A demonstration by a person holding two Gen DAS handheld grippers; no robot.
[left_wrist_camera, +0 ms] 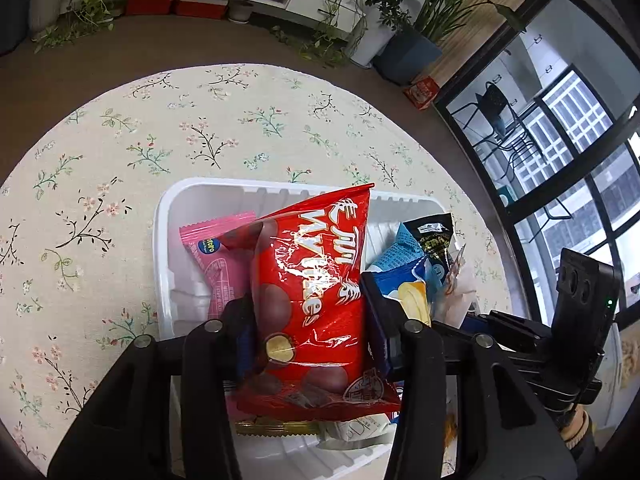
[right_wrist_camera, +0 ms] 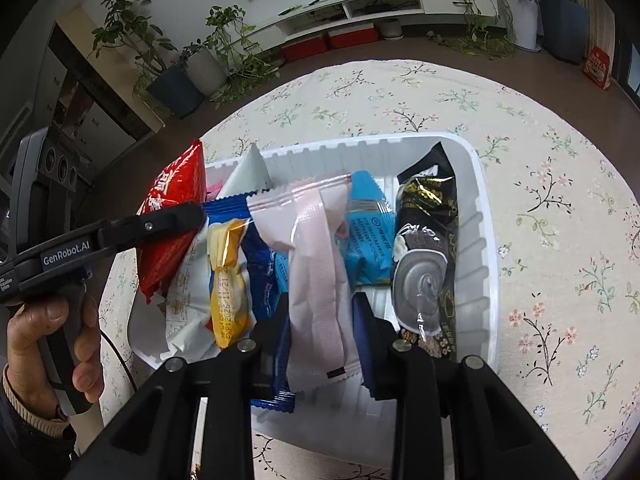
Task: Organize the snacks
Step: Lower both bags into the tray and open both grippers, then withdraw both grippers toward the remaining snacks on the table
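We see left hand-held gripper point(left_wrist_camera: 308, 312) pinching red snack bag point(left_wrist_camera: 312, 280), long axis pointing away, over white tray point(left_wrist_camera: 168, 208). Right hand-held gripper point(right_wrist_camera: 320, 312) pinches pale pink packet point(right_wrist_camera: 316, 260) over tray's right half.

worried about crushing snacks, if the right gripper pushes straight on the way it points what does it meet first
The pale pink packet already between the right gripper's fingers, then probably the white tray floor beneath; depth is unclear.

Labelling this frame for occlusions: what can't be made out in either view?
- Left wrist: tray floor, hidden by red bag in left gripper.
- Left wrist: gold wrapper, mostly under the red bag.
- Right wrist: tray's near rim, behind right gripper and pale pink packet.
- Right wrist: print on blue packet, too small.
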